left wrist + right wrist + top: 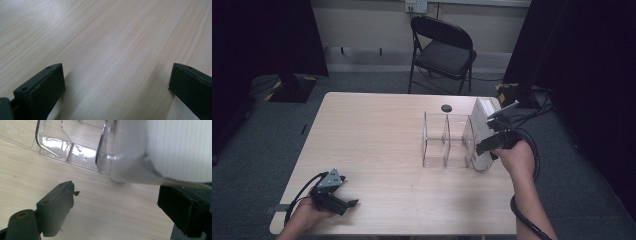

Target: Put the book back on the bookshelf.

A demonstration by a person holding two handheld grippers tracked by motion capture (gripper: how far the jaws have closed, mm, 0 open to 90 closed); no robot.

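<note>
- My right gripper (488, 145) sat at the table's right edge, its jaws spread wide and pinching nothing.
- The white box (482, 131) stood upright just ahead of it, against the right end of the clear plastic divider rack (447, 140).
- In the right gripper view, the white box (175, 150) loomed above the right-hand jaw, but I could not tell whether they touched; the clear rack (72, 147) lay beyond the left-hand jaw.
- My left gripper (343, 201) rested near the front left corner of the wooden table (372, 130), well apart from the rack.
- Its jaws stood wide apart over bare wood (112, 50), holding nothing.
</note>
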